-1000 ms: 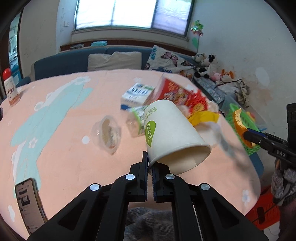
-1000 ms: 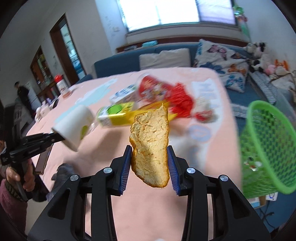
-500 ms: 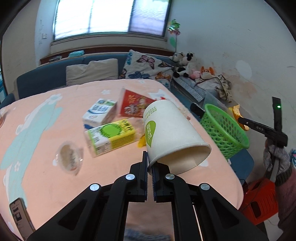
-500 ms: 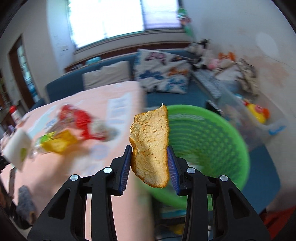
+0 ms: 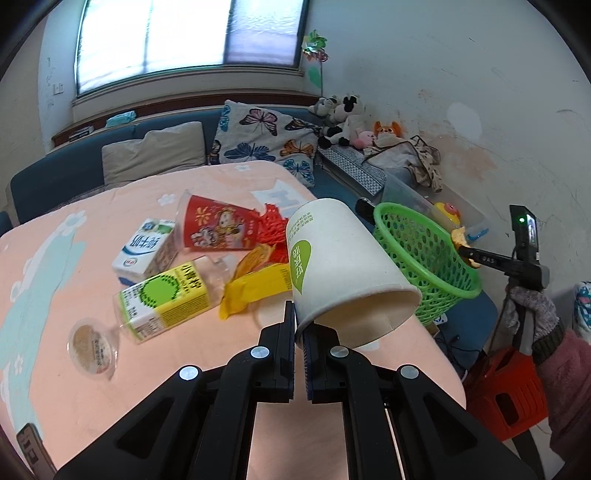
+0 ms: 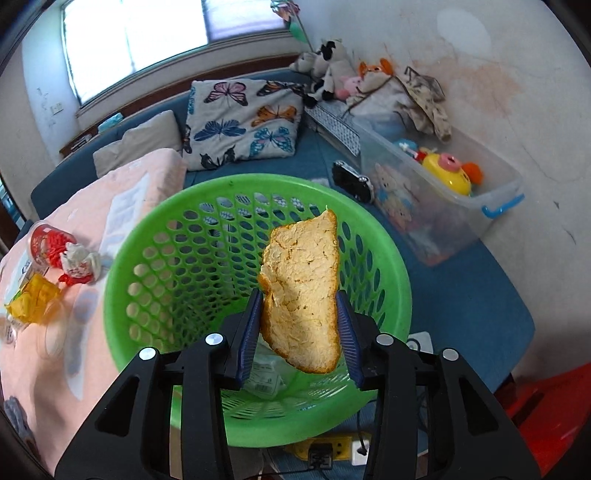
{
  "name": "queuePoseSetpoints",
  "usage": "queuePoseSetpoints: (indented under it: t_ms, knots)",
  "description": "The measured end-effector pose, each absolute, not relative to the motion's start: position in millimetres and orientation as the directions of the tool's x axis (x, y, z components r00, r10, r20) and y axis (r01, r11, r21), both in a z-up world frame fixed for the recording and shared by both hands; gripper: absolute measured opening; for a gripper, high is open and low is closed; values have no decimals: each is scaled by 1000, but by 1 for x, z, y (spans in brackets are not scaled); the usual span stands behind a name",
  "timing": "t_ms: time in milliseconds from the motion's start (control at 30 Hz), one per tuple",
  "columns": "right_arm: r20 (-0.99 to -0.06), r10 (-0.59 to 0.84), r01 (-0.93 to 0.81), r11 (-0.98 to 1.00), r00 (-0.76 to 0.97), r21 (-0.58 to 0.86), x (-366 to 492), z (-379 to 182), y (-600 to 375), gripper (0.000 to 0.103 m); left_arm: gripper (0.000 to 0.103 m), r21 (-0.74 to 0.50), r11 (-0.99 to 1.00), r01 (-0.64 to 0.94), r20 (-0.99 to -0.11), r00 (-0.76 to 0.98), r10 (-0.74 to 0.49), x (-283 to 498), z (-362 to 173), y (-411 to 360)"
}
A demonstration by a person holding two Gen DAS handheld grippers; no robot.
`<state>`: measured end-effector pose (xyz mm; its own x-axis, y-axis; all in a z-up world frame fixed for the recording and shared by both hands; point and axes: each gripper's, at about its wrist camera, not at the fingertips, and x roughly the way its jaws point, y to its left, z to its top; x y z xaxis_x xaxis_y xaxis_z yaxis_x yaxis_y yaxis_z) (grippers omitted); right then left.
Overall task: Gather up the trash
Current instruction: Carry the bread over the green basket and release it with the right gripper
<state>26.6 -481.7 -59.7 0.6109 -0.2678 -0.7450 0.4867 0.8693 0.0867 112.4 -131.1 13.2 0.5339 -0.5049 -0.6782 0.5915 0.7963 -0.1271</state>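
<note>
Bread slice [image 6: 301, 295] above green basket [image 6: 155, 221] rim, jaws just opening

Pretty lived-in room: daylight pours through a wide window [image 5: 184, 33] set in a scuffed, stained white wall [image 5: 461, 92]. Below it there's a blue sofa [image 5: 62, 170] with a beige cushion [image 5: 155, 153] and a butterfly pillow [image 6: 240, 118], stuffed toys [image 6: 332, 70] piled in the corner, and a red stool [image 5: 506, 395].

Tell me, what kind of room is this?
Probably a living room at home: a blue sofa with a butterfly pillow, stuffed toys by the wall, and a table with a pink cloth.
</note>
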Motion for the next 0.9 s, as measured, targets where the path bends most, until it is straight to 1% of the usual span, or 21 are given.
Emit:
queuePoseSetpoints:
  t_ms: [300,467,900]
  knots:
    - [-734,-272,482,872,622,85,25,-54,-481,46,4,-125,777,617,-683,514,-518,113,14,-152]
    - [-721,-273,477,874,637,90,18,-48,-480,50,4,-127,771,624,-688,504,-522,118,10,-159]
    - [-689,-274,465,880,671,102,-8,-33,-475,52,4,-127,745,654,-691,480,-540,119,12,-186]
